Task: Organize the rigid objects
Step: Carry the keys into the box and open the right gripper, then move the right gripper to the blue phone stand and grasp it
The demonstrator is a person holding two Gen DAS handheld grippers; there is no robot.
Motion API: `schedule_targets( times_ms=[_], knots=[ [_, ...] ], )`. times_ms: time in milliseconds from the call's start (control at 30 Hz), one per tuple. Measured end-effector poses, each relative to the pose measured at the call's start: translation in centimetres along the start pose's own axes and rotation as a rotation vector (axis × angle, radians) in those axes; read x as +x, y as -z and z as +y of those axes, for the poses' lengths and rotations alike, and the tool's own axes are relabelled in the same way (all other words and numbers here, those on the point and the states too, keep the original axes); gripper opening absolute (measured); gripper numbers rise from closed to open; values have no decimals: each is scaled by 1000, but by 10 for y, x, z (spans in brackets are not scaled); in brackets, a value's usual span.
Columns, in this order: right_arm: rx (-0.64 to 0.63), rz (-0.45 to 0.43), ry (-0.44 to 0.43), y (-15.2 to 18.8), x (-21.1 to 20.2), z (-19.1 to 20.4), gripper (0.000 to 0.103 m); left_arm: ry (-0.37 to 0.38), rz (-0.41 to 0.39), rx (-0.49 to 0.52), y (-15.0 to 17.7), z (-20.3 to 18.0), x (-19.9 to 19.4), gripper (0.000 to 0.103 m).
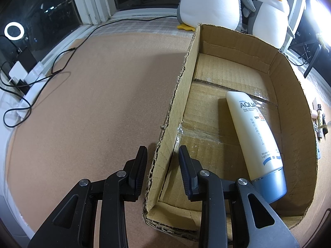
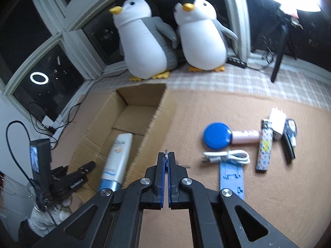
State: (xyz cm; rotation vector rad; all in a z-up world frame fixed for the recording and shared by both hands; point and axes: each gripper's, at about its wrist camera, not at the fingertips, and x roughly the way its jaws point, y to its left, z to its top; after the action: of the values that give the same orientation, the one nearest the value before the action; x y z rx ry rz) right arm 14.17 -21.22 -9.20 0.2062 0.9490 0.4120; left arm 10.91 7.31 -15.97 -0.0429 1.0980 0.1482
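Observation:
An open cardboard box (image 1: 182, 95) lies on the brown mat, with a white sunscreen tube (image 1: 254, 136) with a blue cap on its floor. My left gripper (image 1: 162, 157) straddles the box's near left wall, one finger outside and one inside, shut on that wall. In the right wrist view the box (image 2: 159, 115) and the tube (image 2: 116, 159) sit at the left. My right gripper (image 2: 166, 155) hangs above the mat beside the box, shut on a small thin metal piece that sticks out at the fingertips; what it is I cannot tell.
Right of the box lie a blue round disc (image 2: 217, 136), a pink tube (image 2: 245, 136), a white cable (image 2: 227, 157), a blue flat strip (image 2: 231, 177), a patterned lighter (image 2: 263, 148), a white charger (image 2: 277, 124) and a black item (image 2: 289, 142). Two plush penguins (image 2: 144, 41) stand by the window. Cables (image 1: 41, 76) run along the left.

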Motion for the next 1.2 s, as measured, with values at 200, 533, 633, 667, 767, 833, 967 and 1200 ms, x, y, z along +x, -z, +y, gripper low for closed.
schedule_targets(
  times_ms=[200, 533, 633, 667, 767, 833, 967, 1200],
  knots=[
    [-79, -14, -50, -21, 1, 38, 2, 7, -1, -4, -1, 1, 0, 30],
    [-201, 6, -42, -35, 27, 83, 2, 13, -1, -6, 1, 3, 0, 30],
    [-209, 28, -32, -35, 35, 86, 2, 12, -2, -6, 1, 3, 0, 30],
    [-211, 32, -29, -34, 37, 85, 2, 12, -2, -6, 1, 3, 0, 30],
    [-218, 51, -23, -33, 43, 85, 2, 13, -1, -7, 1, 3, 0, 30],
    [-224, 61, -18, -32, 46, 85, 2, 13, -1, -7, 1, 3, 0, 30],
    [-244, 83, -12, -30, 51, 87, 4, 13, -2, -6, 1, 3, 0, 30],
    [-302, 49, 21, -25, 44, 94, 62, 13, -2, -6, 1, 3, 1, 30]
  ],
)
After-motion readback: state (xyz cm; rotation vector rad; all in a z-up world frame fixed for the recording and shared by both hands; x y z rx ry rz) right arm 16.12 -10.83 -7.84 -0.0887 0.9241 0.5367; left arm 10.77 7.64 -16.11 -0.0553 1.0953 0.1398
